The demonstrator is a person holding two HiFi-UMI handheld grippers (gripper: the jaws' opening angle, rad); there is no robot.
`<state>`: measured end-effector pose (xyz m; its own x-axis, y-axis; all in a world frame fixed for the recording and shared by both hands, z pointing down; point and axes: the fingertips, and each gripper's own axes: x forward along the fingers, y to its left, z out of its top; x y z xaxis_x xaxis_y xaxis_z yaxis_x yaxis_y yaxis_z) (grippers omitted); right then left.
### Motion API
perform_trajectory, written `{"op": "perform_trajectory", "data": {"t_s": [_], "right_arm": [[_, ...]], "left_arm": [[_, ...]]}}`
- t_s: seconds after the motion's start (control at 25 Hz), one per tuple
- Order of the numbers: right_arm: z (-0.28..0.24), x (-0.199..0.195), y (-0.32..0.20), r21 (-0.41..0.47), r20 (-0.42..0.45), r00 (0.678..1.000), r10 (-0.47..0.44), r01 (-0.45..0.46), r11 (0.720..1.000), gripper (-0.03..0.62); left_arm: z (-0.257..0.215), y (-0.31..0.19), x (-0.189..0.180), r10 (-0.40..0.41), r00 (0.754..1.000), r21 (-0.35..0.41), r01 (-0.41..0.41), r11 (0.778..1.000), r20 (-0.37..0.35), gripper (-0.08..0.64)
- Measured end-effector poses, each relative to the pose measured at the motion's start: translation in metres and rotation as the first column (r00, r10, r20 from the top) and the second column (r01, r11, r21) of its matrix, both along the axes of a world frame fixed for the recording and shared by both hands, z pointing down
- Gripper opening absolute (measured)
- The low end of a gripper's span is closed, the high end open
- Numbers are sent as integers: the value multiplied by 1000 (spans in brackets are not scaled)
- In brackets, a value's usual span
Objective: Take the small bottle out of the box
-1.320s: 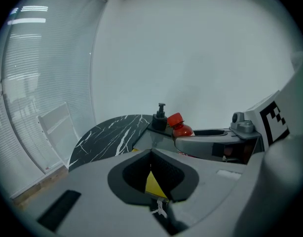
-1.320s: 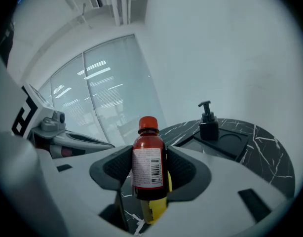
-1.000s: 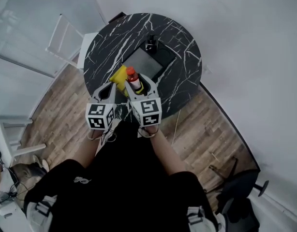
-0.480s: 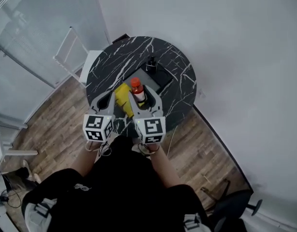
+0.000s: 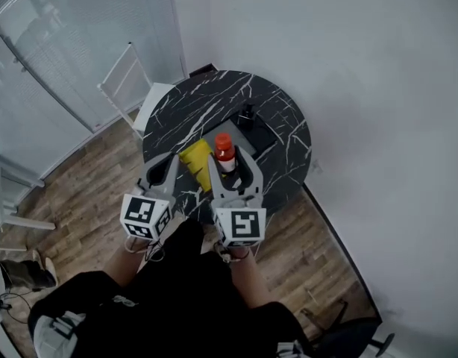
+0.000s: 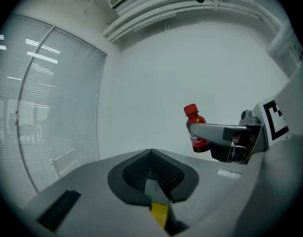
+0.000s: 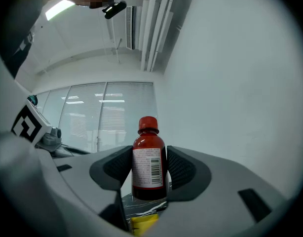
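- The right gripper has its two fingers closed on the small bottle. They squeeze it on both sides, around the middle.
- The bottle stands straight up. It is in the air above the round table, next to the yellow box and no longer inside it.
- The left gripper has its fingers pressed together. A bit of yellow shows under them, but I cannot tell if they touch it.
- To do this part well, keep the squeeze firm and gentle, hold the bottle straight, and set it down on a bare spot of the table away from the box.
- The bottle is round and smooth, so it could slip or turn. It is dark red, with a red cap and a white paper label.
- The finger pads are dark and bumpy, which should help them hold on.
- The table is black with thin white lines like stone, and it looks hard and flat.
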<state>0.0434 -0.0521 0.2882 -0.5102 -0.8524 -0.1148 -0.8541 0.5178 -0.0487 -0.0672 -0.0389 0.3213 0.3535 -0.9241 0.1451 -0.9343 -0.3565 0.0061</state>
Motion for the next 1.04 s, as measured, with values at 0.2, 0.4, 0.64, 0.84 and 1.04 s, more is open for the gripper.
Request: {"op": "perform_trajectory", "data": {"t_s": [0.2,0.4,0.64,0.84,1.04], "right_arm": [[-5,-4,5,10,11,1000,-2,2,1000,207],[-13,2,10,28,-12,1000,21,-21,999,207],[-16,4,12,42,-33,999,29,-28,999,207],[-16,3,14,36,-30,999,26,-25,999,207],[-17,5,14,32,-9,999,31,-31,999,207]], "left_arm": [[-7,4,-2,-1,1000,19,1,1000,-5,-2],[-15,6,1,6,1000,47,-6,999,-3,-2],[-17,6,7,24,1000,54,-23,998,-9,-2],[-18,10,4,15,1000,59,-15,998,-1,-2],[-20,12,7,25,1000,63,-26,998,1,-2]]}}
